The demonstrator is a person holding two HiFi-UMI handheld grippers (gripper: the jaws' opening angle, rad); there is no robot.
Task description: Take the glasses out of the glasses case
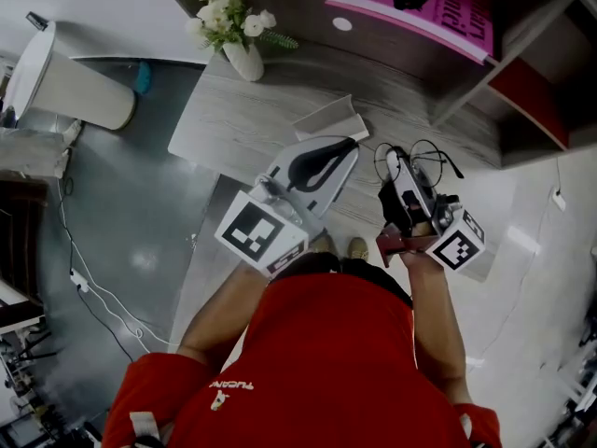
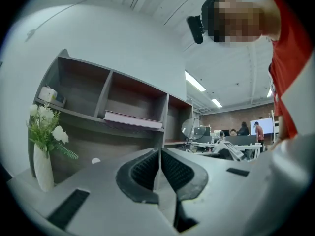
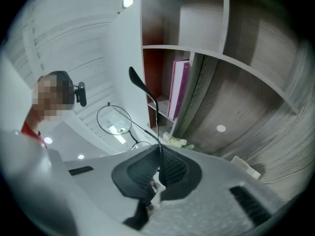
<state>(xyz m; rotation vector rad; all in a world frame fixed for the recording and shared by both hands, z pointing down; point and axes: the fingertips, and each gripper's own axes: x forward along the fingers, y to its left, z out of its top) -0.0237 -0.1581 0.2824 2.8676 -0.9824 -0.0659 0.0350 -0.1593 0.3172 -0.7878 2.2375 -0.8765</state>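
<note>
White case (image 1: 331,119) open on desk (image 1: 224,124), glasses (image 3: 141,85) outside it, temple pinched in right gripper (image 3: 159,155); left gripper (image 2: 159,156) closed, empty; vase (image 1: 244,61) holds flowers (image 1: 229,12).

Head view: steeply down on worktop (image 1: 233,110). Gripper views: close behind own jaws, facing the shelf (image 2: 78,114). All three share the flowers (image 1: 229,17).

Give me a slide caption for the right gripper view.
Right gripper shut on one arm of the wire-rimmed glasses, held up before a shelf with a pink book.
</note>
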